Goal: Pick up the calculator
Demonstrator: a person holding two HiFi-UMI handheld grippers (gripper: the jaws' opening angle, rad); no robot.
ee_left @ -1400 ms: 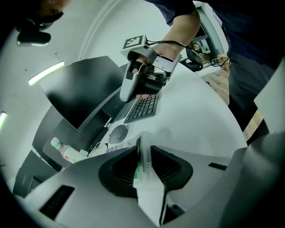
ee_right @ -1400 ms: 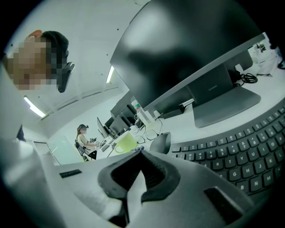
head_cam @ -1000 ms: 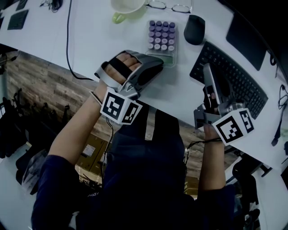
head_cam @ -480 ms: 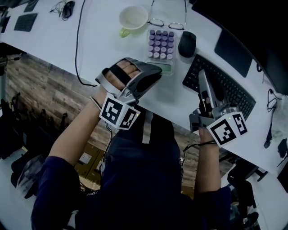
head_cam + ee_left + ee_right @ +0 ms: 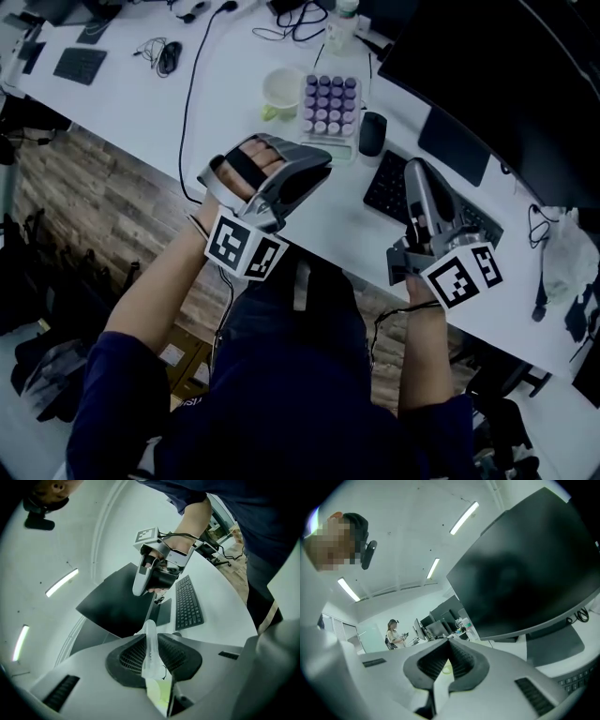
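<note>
As left tool point(image 5: 149, 641) grips calculator point(image 5: 330, 104) edgewise, right tool point(image 5: 449, 645) closed, white desk point(image 5: 141, 103), keyboard point(image 5: 187, 604), dark monitor point(image 5: 525, 569), plank floor point(image 5: 103, 192).

Item, mine: dark navy top point(image 5: 281, 394), sleeves ending above the forearms. Left gripper point(image 5: 319, 167) and right gripper point(image 5: 416, 174): grey shells, black ribbed pads point(image 5: 180, 656) on the jaws, a black strap point(image 5: 246, 167), white cubes point(image 5: 242, 246) with black square markers, thin black cables point(image 5: 382, 317).

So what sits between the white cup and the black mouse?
The head view shows the pale calculator with purple keys between the white cup and the black computer mouse.
</note>
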